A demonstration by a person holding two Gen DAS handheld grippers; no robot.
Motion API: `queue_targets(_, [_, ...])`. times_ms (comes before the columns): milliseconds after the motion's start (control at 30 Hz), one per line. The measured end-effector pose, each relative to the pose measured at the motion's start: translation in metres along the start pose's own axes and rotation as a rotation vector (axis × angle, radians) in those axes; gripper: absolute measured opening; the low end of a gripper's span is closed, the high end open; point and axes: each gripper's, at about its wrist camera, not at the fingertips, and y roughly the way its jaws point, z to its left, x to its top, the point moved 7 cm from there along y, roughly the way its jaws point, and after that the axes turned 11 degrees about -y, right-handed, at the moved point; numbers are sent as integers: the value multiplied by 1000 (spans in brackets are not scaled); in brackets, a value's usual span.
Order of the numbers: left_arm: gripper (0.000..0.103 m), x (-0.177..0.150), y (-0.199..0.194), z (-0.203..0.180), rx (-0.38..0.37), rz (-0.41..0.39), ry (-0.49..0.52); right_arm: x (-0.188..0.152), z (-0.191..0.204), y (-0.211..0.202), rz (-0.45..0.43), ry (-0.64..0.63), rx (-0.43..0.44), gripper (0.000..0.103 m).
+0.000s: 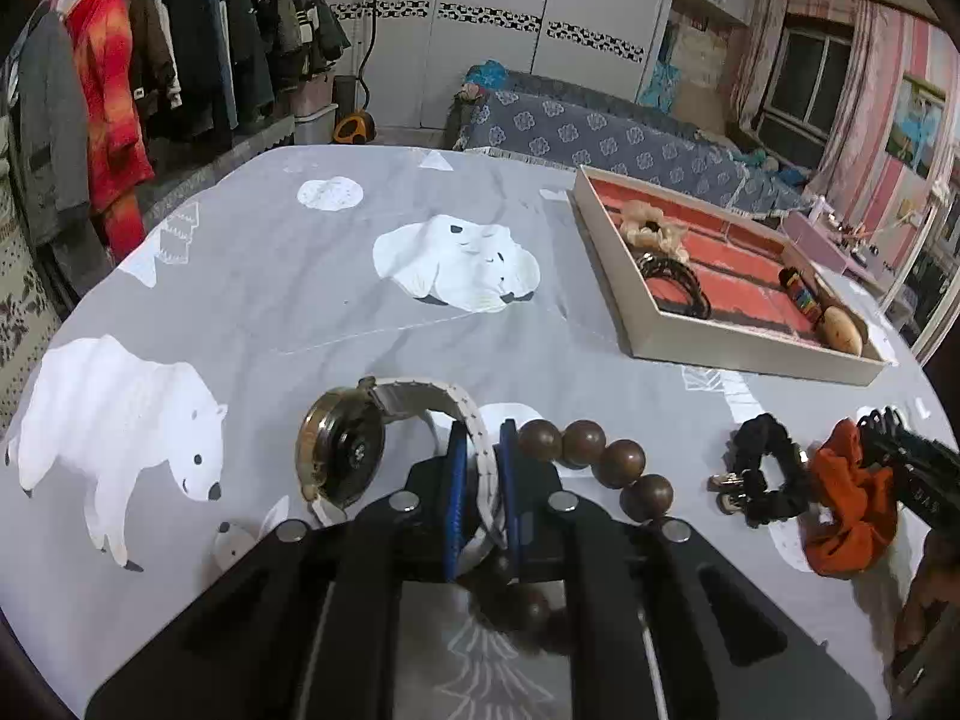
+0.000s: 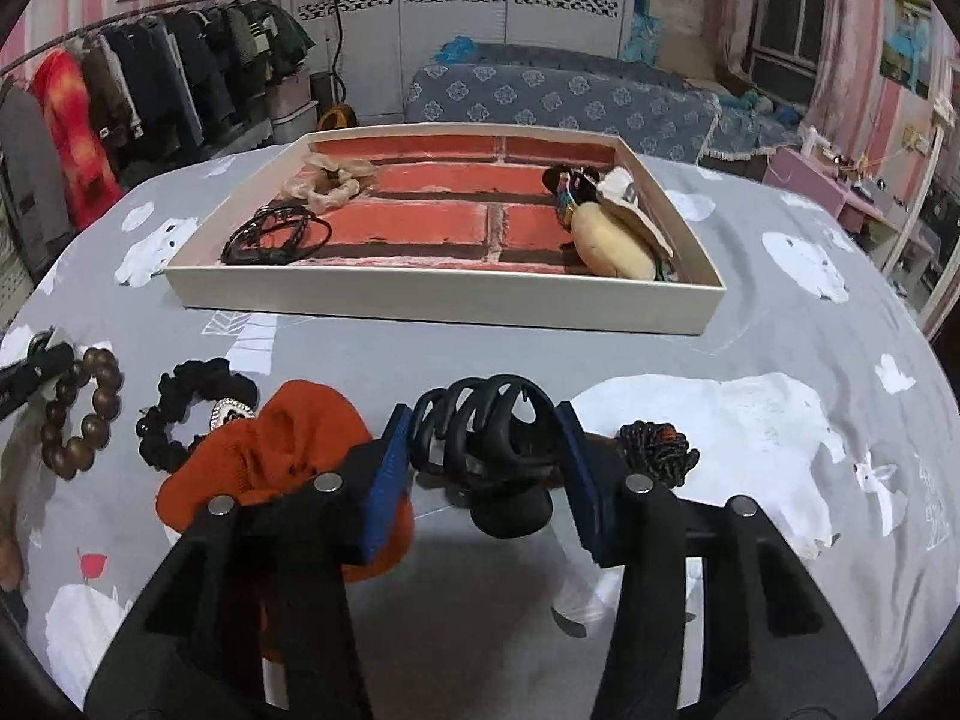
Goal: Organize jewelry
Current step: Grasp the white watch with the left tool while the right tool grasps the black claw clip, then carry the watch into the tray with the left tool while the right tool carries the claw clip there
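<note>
The left gripper (image 1: 480, 480), low at the bottom centre of its frame, reaches forward with its blue pads pinched on the white strap of a watch (image 1: 342, 450), whose dial sits just left of the fingers. A wooden bead bracelet (image 1: 600, 456) curls beside it on the right. The right gripper (image 2: 486, 468) pinches a black claw clip (image 2: 480, 426) at lower centre, an orange scrunchie (image 2: 270, 456) to its left. The tray (image 2: 444, 306) lies across the upper middle.

left gripper (image 1: 483, 480) pinches the white strap of a watch (image 1: 342, 450), wooden bead bracelet (image 1: 600, 456) just beside.
</note>
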Motion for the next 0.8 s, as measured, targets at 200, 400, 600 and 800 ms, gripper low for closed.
queue_targets(200, [11,4,-17,1,14,-28,-3,1,-5,-16,-42,5,30,47])
queue_targets(400, [11,5,-41,-8,20,-62,11,4,-19,-43,-105,28,41,47])
queue_targets(600, [11,3,-64,-27,22,-96,32,-3,-28,-70,-150,34,63,47])
queue_targets(800, [11,-8,-75,-49,31,-116,60,-17,-44,-89,-167,31,39,47])
